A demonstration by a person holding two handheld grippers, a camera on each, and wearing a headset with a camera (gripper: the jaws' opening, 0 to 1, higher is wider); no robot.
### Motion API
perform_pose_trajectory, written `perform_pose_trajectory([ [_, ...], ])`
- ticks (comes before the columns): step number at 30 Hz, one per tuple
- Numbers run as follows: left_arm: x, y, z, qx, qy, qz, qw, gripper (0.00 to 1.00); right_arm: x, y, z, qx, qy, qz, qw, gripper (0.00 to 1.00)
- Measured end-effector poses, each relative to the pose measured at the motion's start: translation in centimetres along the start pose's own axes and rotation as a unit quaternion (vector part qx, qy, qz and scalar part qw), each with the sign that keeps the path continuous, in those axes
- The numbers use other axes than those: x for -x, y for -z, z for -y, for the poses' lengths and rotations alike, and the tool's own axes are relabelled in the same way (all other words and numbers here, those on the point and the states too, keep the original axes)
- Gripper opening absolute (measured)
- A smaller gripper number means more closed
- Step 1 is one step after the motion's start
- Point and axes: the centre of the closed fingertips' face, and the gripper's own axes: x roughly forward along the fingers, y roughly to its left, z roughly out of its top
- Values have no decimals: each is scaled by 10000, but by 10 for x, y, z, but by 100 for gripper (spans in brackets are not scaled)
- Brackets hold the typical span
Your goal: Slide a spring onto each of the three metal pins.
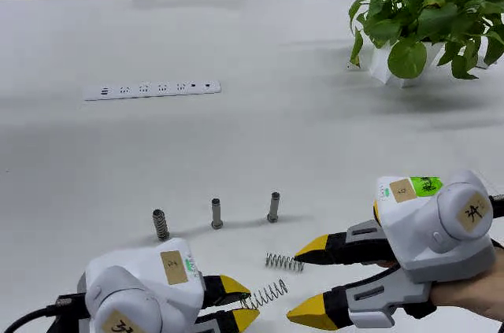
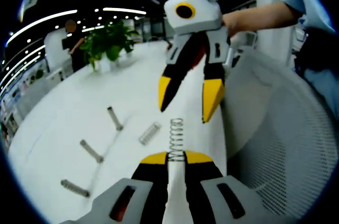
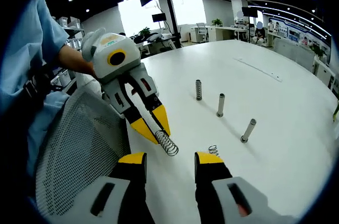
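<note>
A spring [image 1: 265, 294] is pinched in the closed left tongs [image 1: 250, 301], facing the wide-open right tongs [image 1: 294, 286]. A second spring [image 1: 283, 261] lies on the desk [image 1: 236, 144] beside them. Beyond stand the sleeved left pin [image 1: 161, 225] and the bare middle pin [image 1: 216, 213] and right pin [image 1: 273, 207]. A power strip [image 1: 152, 89] and a potted plant [image 1: 429, 10] sit well behind.

A loose spring [image 1: 283, 262] lies before three pins [image 1: 216, 213].

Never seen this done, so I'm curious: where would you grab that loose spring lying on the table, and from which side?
Probably near one end, jaws closing across the coils from above. The loose spring lies flat by the open right gripper, and an end grip leaves the other end free for a bare pin.
</note>
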Motion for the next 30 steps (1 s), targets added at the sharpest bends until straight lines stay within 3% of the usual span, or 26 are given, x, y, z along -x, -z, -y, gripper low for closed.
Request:
perform_pose_trajectory([
  [22, -1, -2, 11, -324, 347, 63, 9989, 10, -5, 2, -10, -7, -383, -113, 9992, 13],
  [30, -3, -2, 12, -262, 352, 38, 9990, 10, -4, 2, -11, -41, -355, -213, 9991, 12],
])
